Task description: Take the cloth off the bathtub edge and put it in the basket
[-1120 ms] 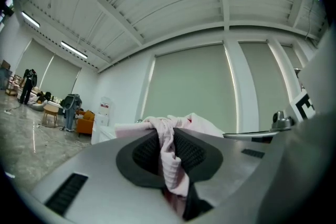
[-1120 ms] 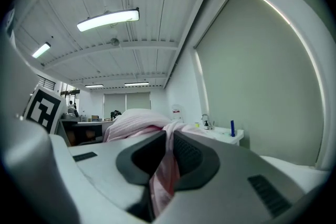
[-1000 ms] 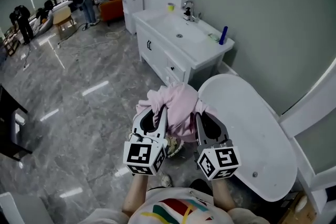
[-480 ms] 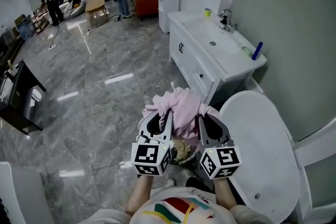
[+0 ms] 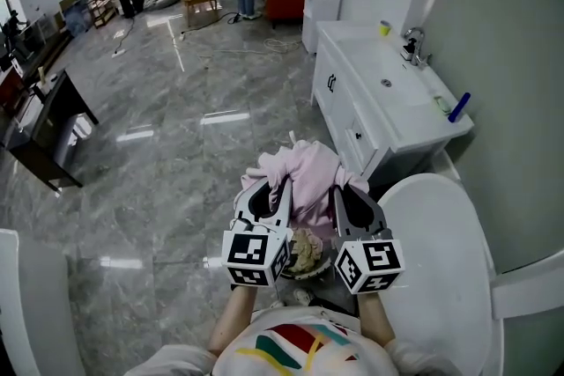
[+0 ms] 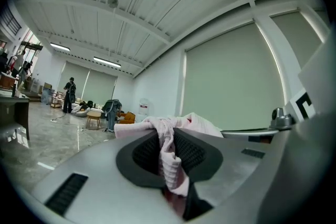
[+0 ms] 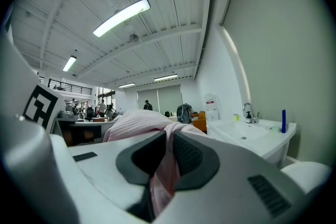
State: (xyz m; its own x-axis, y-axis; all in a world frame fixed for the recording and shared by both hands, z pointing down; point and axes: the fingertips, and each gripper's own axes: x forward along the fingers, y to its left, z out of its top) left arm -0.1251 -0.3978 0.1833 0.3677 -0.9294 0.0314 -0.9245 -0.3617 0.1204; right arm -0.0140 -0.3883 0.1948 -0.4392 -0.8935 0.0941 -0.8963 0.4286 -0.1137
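A pink cloth (image 5: 306, 174) hangs bunched between my two grippers, held up in front of me over the floor. My left gripper (image 5: 269, 184) is shut on its left part; in the left gripper view a fold of cloth (image 6: 169, 157) is pinched between the dark pads. My right gripper (image 5: 345, 188) is shut on the right part, and pink fabric (image 7: 167, 165) runs down between its jaws. Below and between the grippers sits a small round basket (image 5: 310, 275) with something beige in it. The white bathtub (image 5: 441, 277) lies to my right.
A white vanity with sink (image 5: 388, 97) and tap stands beyond the tub against the green wall. Grey marble floor (image 5: 176, 172) stretches left. A dark table (image 5: 44, 128) is at the far left. People and furniture stand far off at the back of the room.
The view has swung left, away from the tub. Both grippers still hold the pink cloth and now sit over the basket beside the tub's end.
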